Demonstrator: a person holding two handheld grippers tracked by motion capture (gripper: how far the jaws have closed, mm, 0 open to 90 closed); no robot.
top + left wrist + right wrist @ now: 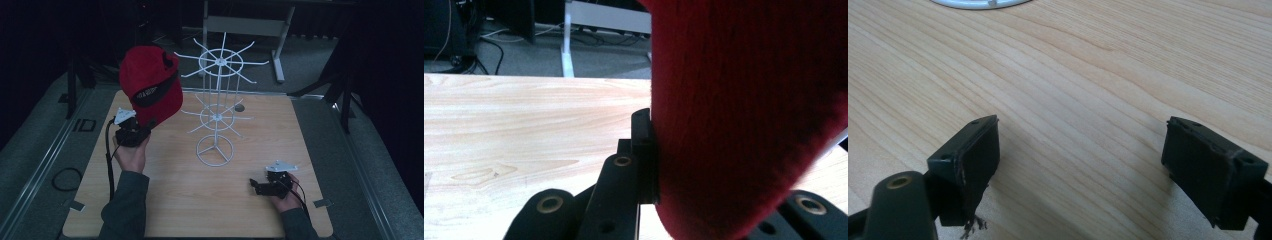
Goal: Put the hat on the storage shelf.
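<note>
Left gripper [142, 127] raised off table [165, 200], clamped on red cap [150, 82], cap at 10 o'clock from wire rack [216, 120]. Right gripper [257, 186] low at 5 o'clock, jaws wide apart, nothing between.

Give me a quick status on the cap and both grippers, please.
Left gripper shut on red cap, held above the table. Right gripper open, empty. White wire rack beside cap.

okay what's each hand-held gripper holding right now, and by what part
The left hand-held gripper is shut on the red cap, gripping its lower edge and holding it above the table. The right hand-held gripper holds nothing; its jaws stand open.
</note>
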